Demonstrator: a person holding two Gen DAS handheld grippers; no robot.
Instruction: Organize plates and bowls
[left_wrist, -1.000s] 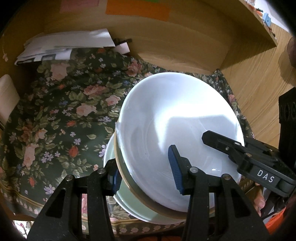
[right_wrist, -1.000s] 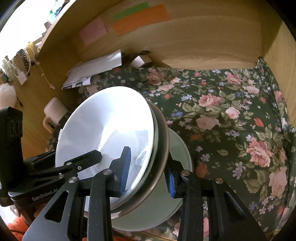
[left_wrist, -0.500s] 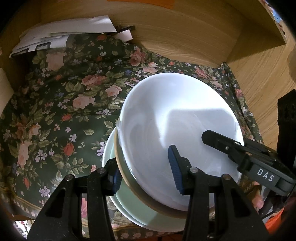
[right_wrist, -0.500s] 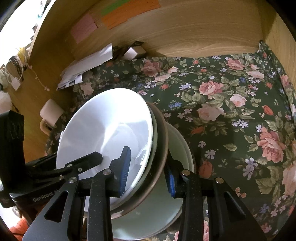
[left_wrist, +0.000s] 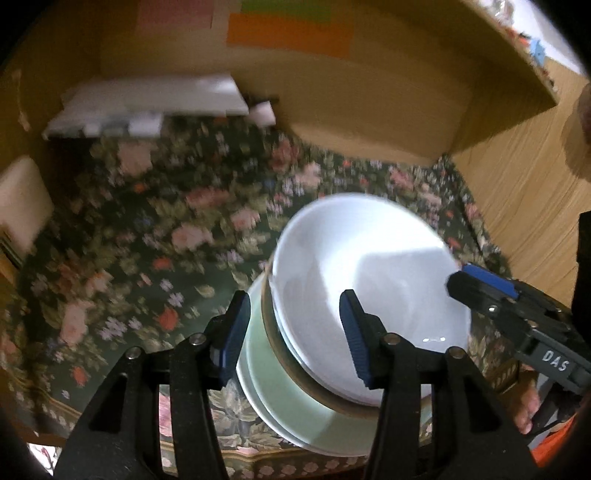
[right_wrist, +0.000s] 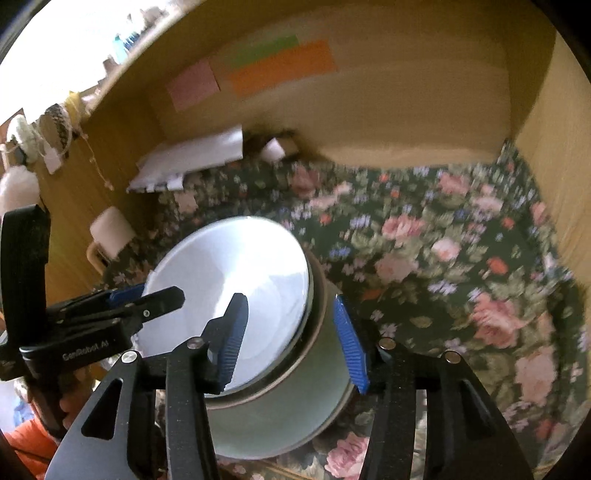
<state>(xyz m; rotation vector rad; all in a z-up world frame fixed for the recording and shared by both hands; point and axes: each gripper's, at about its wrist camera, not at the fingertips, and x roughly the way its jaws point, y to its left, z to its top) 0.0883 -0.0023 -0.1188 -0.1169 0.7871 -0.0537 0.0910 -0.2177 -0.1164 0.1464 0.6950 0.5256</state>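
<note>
Fingers (left_wrist: 236, 334) seemingly off stacked bowls (left_wrist: 364, 280)

The right gripper (right_wrist: 291, 339) straddles the rim of a stack of dishes: white bowl (right_wrist: 229, 291) on top, brown-rimmed dish (right_wrist: 317, 306) under it, pale green plate (right_wrist: 280, 424) at the bottom. Its jaws have just been opening; the blue pads (right_wrist: 349, 347) stand clear of the rims. The stack rests on a floral cloth (right_wrist: 461, 277) near the front edge. The left gripper (right_wrist: 147, 295) reaches over the bowl's left rim.
</note>
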